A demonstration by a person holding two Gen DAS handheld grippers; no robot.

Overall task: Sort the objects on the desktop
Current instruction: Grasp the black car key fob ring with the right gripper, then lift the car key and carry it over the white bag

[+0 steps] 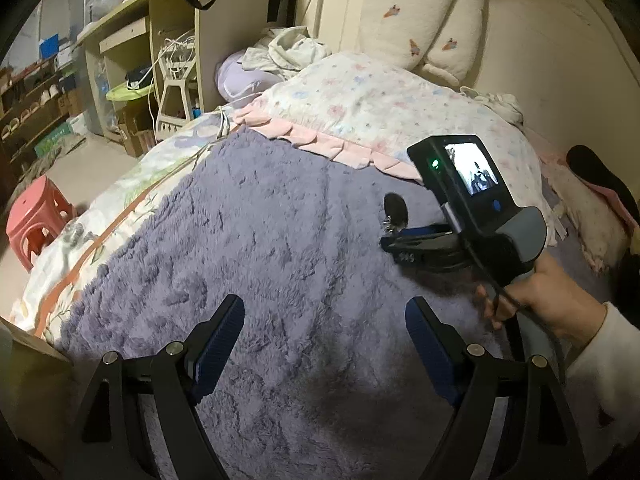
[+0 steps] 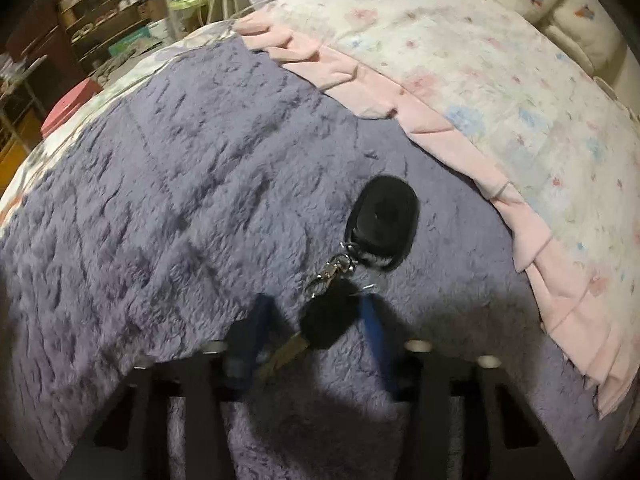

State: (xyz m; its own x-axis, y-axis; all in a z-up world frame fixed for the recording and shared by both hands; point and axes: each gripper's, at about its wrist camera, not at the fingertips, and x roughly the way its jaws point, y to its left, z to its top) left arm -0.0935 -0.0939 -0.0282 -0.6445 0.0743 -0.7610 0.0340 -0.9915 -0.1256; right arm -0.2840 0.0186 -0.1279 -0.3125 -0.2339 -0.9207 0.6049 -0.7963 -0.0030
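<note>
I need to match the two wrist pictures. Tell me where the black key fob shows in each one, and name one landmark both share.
Left wrist: key fob right of centre, just beyond the right gripper's tips.
Right wrist: key fob at centre, on the purple blanket, ahead of the fingers.
Shared landmark: pink frill.

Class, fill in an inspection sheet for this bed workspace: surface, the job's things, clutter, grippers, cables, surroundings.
Surface: fluffy purple blanket spread on a bed.
Job's things: key bunch on the blanket, a black fob clipped to a black-headed key.
Clutter: floral quilt behind; crumpled clothes beyond it.
Grippers: left gripper open and empty over the blanket; right gripper straddles the key's head, contact too blurred to tell.
Cables: white cables by the desk; black cable along the right gripper's handle.
Surroundings: desk, pink stool, pillows.
</note>
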